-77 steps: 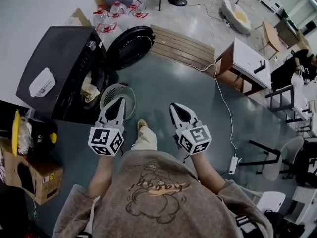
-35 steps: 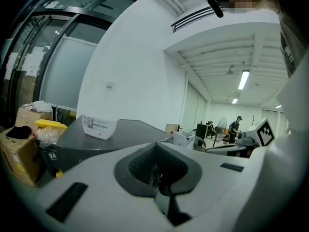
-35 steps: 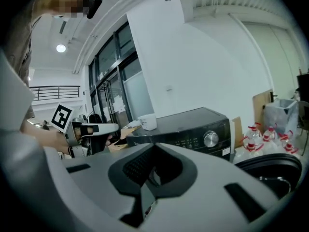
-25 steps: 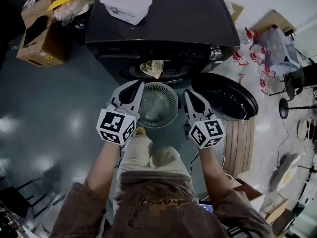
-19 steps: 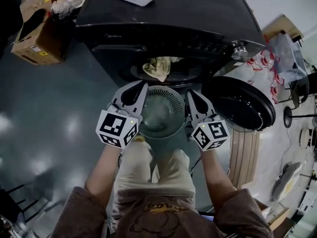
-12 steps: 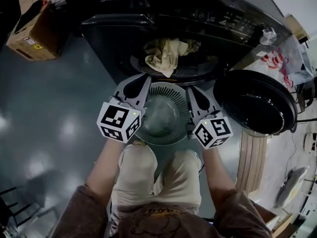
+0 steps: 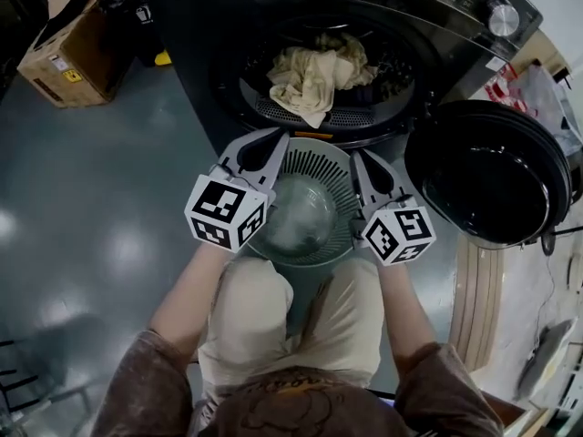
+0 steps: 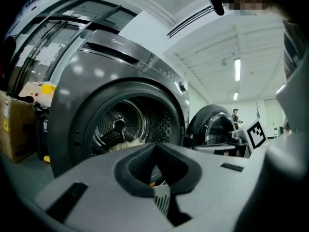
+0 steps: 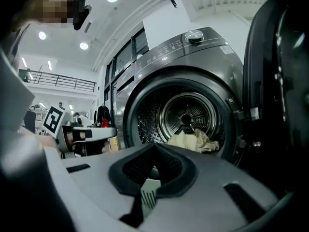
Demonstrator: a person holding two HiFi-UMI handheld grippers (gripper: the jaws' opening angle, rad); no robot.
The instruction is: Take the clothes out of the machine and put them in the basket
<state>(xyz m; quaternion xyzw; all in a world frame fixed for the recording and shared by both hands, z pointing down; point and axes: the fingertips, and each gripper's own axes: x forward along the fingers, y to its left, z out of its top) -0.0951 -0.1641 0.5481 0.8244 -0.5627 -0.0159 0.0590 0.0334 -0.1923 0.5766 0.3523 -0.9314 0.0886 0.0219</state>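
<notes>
A dark front-loading machine stands with its round door swung open to the right. Crumpled beige clothes lie at the drum's mouth, also seen as clothes and clothes. A round grey slatted basket sits on the floor just in front of the opening. My left gripper is at the basket's left rim and my right gripper at its right rim. Both point at the drum, level, with jaws shut and nothing between them. In the gripper views the left gripper and right gripper are short of the opening.
A cardboard box stands on the floor left of the machine. Wooden boards lie on the right beyond the door. The person's knees are right behind the basket. Grey floor stretches to the left.
The person has turned to face the machine and crouched. Both grippers have sunk beside the basket, still shut. The drum opening and the clothes now look nearer and larger.
</notes>
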